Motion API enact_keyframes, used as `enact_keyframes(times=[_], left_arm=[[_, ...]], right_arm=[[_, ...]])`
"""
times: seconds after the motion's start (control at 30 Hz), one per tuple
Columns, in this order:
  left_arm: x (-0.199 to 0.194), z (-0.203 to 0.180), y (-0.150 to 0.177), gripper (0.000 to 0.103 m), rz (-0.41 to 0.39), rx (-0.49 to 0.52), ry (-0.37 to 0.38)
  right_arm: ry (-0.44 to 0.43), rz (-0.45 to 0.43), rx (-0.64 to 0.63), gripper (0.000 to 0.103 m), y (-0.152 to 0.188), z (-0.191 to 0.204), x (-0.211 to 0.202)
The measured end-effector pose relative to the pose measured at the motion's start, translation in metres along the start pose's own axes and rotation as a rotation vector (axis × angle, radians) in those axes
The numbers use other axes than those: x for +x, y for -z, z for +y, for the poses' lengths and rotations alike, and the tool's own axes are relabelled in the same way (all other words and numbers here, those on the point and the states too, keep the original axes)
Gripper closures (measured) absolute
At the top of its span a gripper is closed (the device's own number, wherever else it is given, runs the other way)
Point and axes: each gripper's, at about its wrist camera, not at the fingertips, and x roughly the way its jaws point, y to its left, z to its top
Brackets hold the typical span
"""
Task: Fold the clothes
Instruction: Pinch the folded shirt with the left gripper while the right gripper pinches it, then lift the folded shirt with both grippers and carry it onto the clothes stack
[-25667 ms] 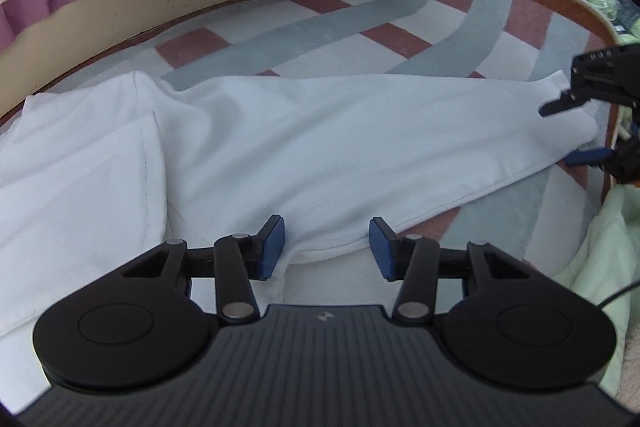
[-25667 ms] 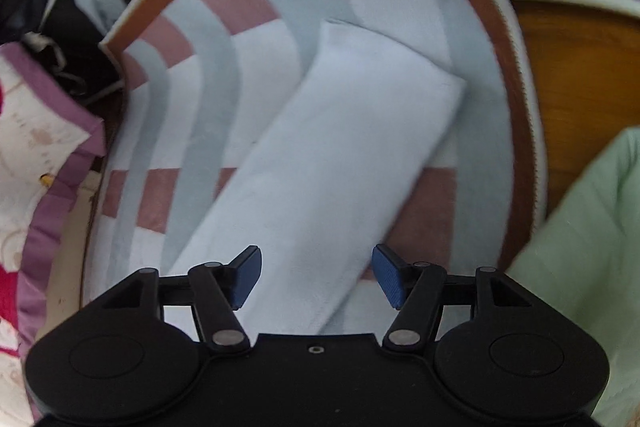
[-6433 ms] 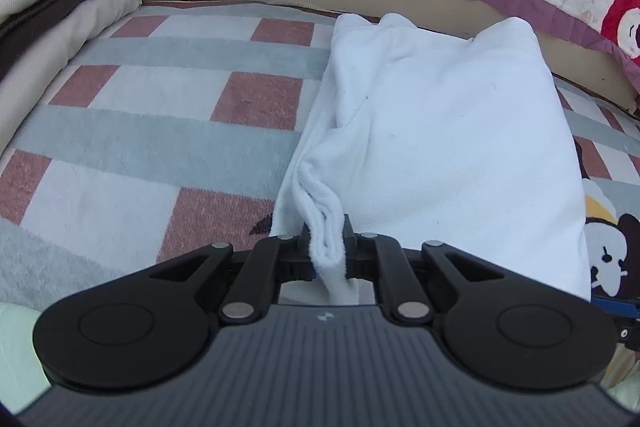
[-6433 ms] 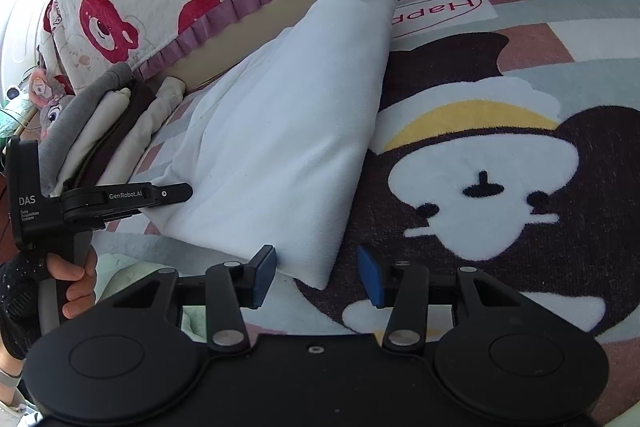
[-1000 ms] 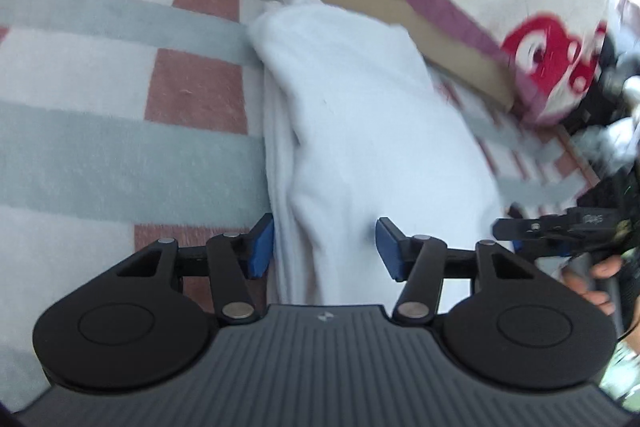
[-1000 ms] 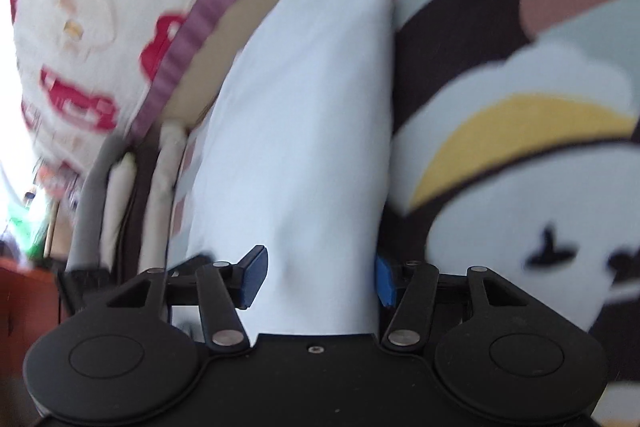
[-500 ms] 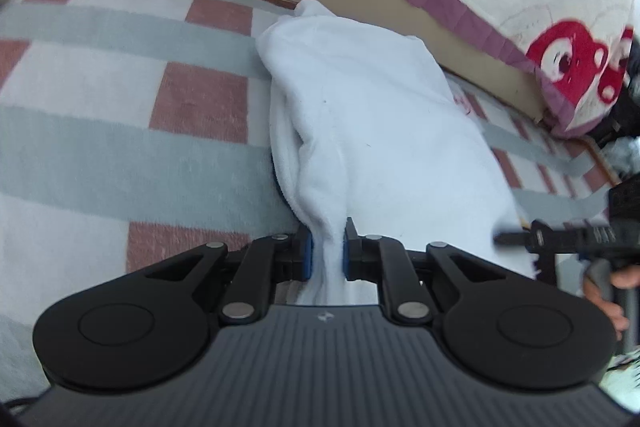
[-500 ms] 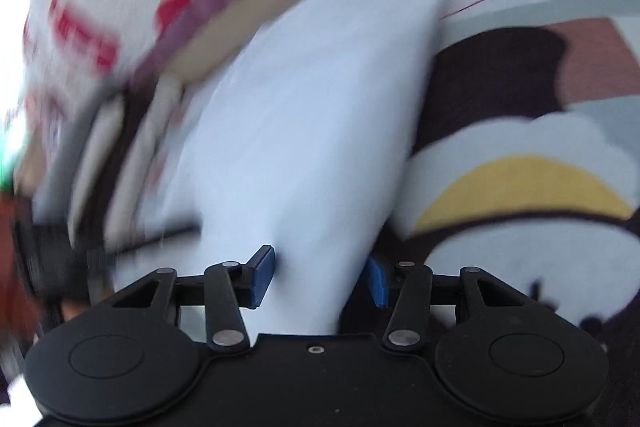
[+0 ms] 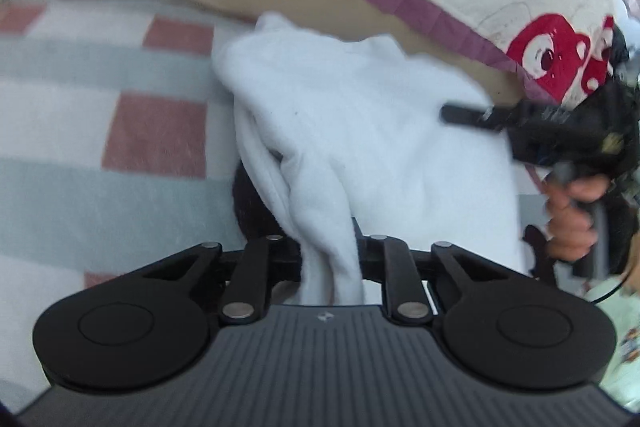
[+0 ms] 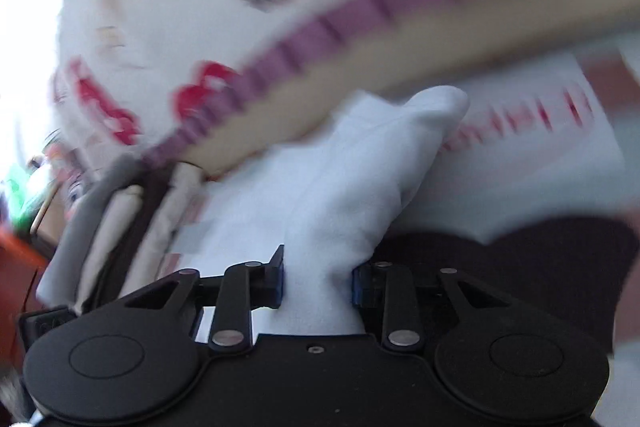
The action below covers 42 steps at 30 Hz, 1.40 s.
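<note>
Pinching white garment (image 9: 360,131) – left claw (image 9: 328,259) clenched on it | right claw (image 10: 318,279) just closing, gripping it

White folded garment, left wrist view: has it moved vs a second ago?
Yes. The white folded garment has its near edge bunched and lifted off the checked blanket, now pinched in the left gripper, whose fingers have closed on it.

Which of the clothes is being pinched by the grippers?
The folded white cloth garment. Both hand-held grippers pinch it, while the grey and beige folded clothes sit stacked untouched beside it.
</note>
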Motion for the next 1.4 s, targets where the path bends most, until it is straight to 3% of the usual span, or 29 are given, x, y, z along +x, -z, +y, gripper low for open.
enact_keyframes(times=[0.17,0.37,0.47,0.6,0.73,0.8,0.97,1.03,1.07,1.13,1.17,1.2,1.3,1.4], left_arm=[[-0.033,-0.015,-0.016,0.087,-0.100,0.072,-0.067],[-0.105,-0.011,-0.043,0.087,-0.215,0.136,-0.158],[-0.155,-0.005,-0.059,0.087,-0.293,0.195,-0.251],[-0.235,0.016,-0.081,0.087,-0.416,0.189,-0.332],[-0.307,0.043,-0.101,0.086,-0.485,0.185,-0.412],[-0.337,0.060,-0.113,0.086,-0.502,0.184,-0.490],[-0.390,0.116,-0.148,0.085,-0.446,0.165,-0.632],[-0.402,0.152,-0.161,0.085,-0.392,0.081,-0.619],[-0.405,0.180,-0.164,0.085,-0.366,-0.025,-0.574],[-0.406,0.249,-0.161,0.085,-0.321,-0.289,-0.437],[-0.401,0.281,-0.153,0.085,-0.311,-0.395,-0.397],[-0.393,0.304,-0.145,0.085,-0.287,-0.460,-0.416],[-0.355,0.326,-0.124,0.085,-0.189,-0.452,-0.504],[-0.337,0.322,-0.114,0.084,-0.204,-0.420,-0.517]], right_arm=[[-0.007,-0.074,-0.168,0.071,-0.019,0.059,-0.017],[-0.046,-0.133,-0.327,0.071,-0.048,0.139,-0.010],[-0.122,-0.175,-0.421,0.071,-0.054,0.188,-0.003],[-0.239,-0.236,-0.484,0.071,-0.066,0.254,0.008],[-0.340,-0.214,-0.512,0.071,-0.086,0.323,0.032],[-0.419,-0.161,-0.527,0.071,-0.097,0.356,0.053],[-0.513,-0.071,-0.492,0.071,-0.106,0.417,0.122],[-0.578,-0.013,-0.405,0.070,-0.105,0.423,0.161],[-0.618,0.028,-0.358,0.068,-0.103,0.423,0.183],[-0.588,0.074,-0.323,0.066,-0.088,0.421,0.224],[-0.552,0.112,-0.313,0.065,-0.078,0.418,0.246],[-0.508,0.148,-0.299,0.065,-0.067,0.413,0.266],[-0.432,0.186,-0.224,0.059,-0.040,0.389,0.304],[-0.552,0.158,-0.037,0.055,-0.031,0.358,0.300]])
